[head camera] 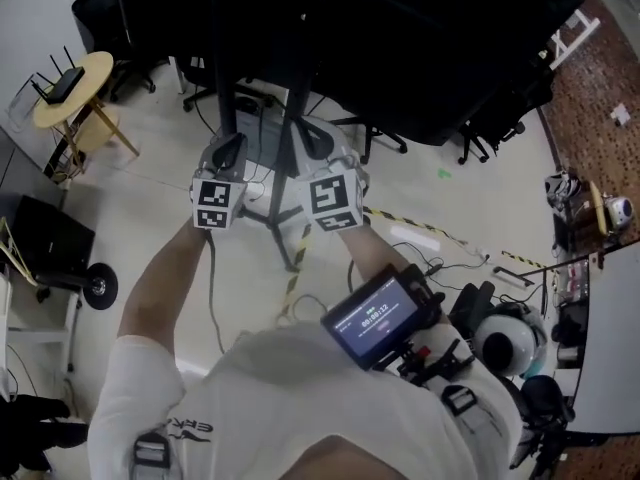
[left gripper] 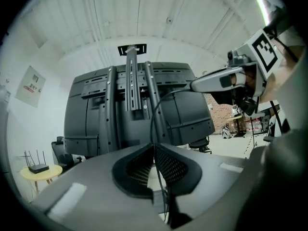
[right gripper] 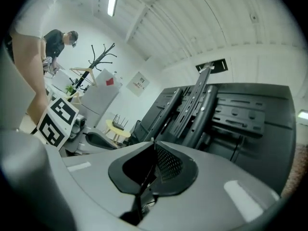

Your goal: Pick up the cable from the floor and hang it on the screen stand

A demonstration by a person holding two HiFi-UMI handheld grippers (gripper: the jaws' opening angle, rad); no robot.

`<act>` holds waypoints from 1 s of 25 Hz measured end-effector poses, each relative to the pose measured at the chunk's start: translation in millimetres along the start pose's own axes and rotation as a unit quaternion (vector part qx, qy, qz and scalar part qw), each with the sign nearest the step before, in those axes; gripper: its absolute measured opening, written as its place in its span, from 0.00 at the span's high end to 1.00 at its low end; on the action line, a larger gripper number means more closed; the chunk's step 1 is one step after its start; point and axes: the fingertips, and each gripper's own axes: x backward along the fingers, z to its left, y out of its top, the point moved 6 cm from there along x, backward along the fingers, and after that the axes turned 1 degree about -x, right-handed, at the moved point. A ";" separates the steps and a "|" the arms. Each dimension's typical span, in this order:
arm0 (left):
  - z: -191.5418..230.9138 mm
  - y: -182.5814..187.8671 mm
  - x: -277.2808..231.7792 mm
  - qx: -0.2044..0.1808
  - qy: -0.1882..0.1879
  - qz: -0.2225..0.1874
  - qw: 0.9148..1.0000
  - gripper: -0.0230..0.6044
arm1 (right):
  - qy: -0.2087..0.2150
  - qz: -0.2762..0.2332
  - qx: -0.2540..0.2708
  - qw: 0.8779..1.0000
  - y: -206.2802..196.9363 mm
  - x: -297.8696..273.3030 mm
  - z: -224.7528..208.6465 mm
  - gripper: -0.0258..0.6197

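Black thin cable [left gripper: 153, 121] is pinched in both grippers. Left gripper [left gripper: 153, 146]: jaws nearly together, mesh-textured pads clamped on the cable, which arcs up out of the tips and bends right toward the other gripper. Right gripper [right gripper: 153, 144]: jaws also nearly closed, with a dark strand of the cable running down between the pads. The cable is off the floor [head camera: 150, 218], up in front of the stand [left gripper: 131, 93], not on it. Both grippers sit side by side, level, facing the screen's back. Head view: tips are lost against the dark screen, only the marker cubes are clear; whether the thin line under the left arm is the same cable I can't tell. Stand: dark metal rails with holes on a grey ribbed plastic panel, top cut off. Gripper shells are smooth grey plastic.
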 end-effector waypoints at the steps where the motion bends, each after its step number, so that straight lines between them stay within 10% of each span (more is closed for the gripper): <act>1: -0.9 8.9 -0.4 0.000 0.001 -0.007 1.000 0.96 | -0.004 -0.010 0.003 1.000 11.0 2.9 -6.1 0.92; 17: -12.7 61.7 -37.9 -0.005 -0.013 -0.025 1.000 0.95 | -0.059 -0.106 0.025 0.992 103.1 40.2 -66.4 0.92; 25: -40.8 57.1 -72.2 -0.009 -0.050 0.008 0.999 0.74 | -0.077 -0.124 0.025 0.989 118.2 64.2 -89.9 0.92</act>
